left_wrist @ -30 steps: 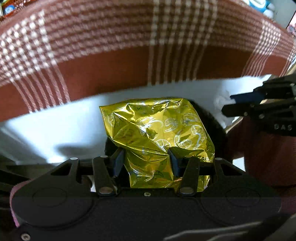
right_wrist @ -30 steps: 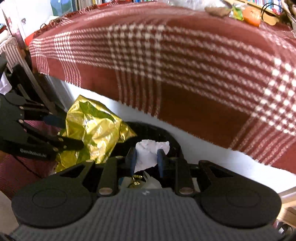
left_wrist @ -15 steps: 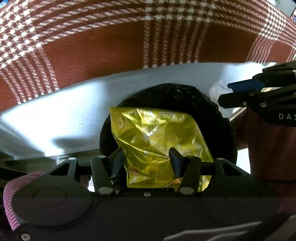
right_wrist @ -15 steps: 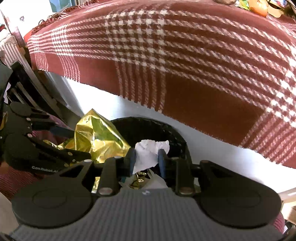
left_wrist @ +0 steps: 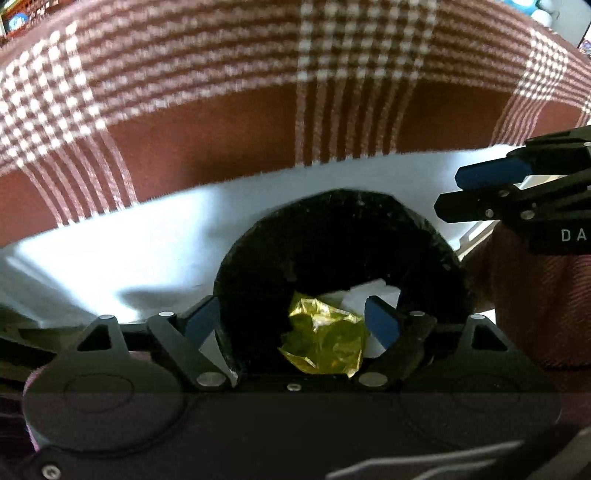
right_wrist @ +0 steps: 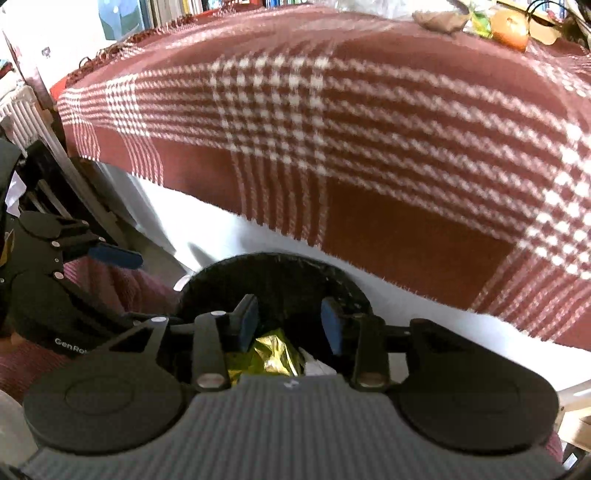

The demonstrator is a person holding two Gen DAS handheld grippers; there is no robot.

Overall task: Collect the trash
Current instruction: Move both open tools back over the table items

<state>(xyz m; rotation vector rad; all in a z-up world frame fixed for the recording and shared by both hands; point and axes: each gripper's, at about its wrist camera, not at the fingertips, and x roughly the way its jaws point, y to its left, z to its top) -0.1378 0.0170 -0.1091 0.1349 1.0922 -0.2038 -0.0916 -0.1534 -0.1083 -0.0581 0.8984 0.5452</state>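
Observation:
A round black bin (left_wrist: 332, 236) (right_wrist: 273, 277) stands on the floor against a white sheet. Inside it lie a crumpled gold foil wrapper (left_wrist: 321, 339) (right_wrist: 273, 354) and a white tissue (left_wrist: 369, 293) (right_wrist: 317, 365). My left gripper (left_wrist: 291, 321) (right_wrist: 125, 284) hangs over the bin's mouth, its jaws opening wide, with the wrapper loose below them and touching neither pad. My right gripper (right_wrist: 290, 321) (left_wrist: 448, 194) is also above the bin, jaws opening, with nothing between the blue pads.
A red-and-white plaid blanket (right_wrist: 332, 129) covers the bed behind the bin, with a white sheet (left_wrist: 147, 251) hanging under it. Small items, among them an orange object (right_wrist: 509, 29), lie at the blanket's far edge. A leg in reddish fabric (left_wrist: 535, 302) is beside the bin.
Both grippers have opened over the bin. The gold wrapper left the left jaws and the white tissue left the right jaws; both dropped into the bin.

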